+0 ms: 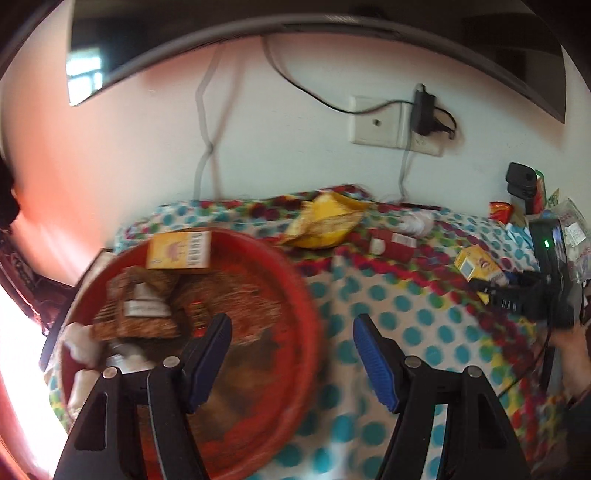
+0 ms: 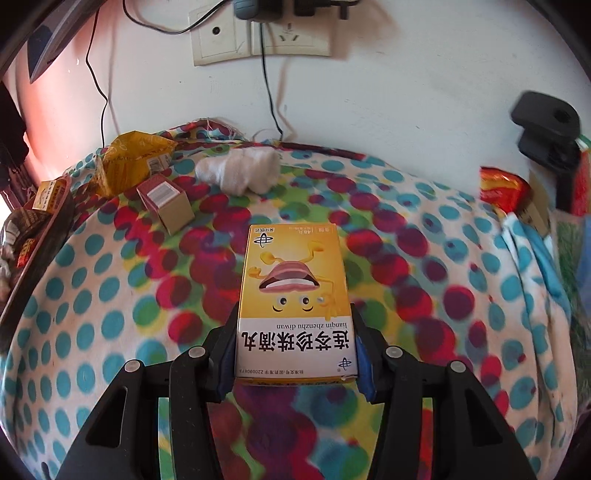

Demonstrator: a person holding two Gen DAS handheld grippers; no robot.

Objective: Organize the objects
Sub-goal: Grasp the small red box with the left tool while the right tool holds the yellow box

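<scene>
My right gripper (image 2: 294,350) is shut on a yellow medicine box (image 2: 293,291) with a cartoon mouth, held above the dotted cloth; the box and that gripper (image 1: 517,295) also show at the right of the left wrist view, box (image 1: 476,266). My left gripper (image 1: 291,339) is open and empty, over the right rim of a red tray (image 1: 306,295). The tray holds a second yellow box (image 1: 179,251) and several brown snack packets (image 1: 147,306). A red-and-tan box (image 2: 166,201), a crumpled yellow bag (image 2: 129,158) and a white cloth wad (image 2: 240,171) lie on the cloth.
The table has a colourful polka-dot cloth (image 2: 110,314) and stands against a white wall with sockets and cables (image 2: 258,37). A black clamp mount (image 2: 546,125) and red snack packs (image 2: 498,188) crowd the right edge. A TV (image 1: 258,22) hangs above.
</scene>
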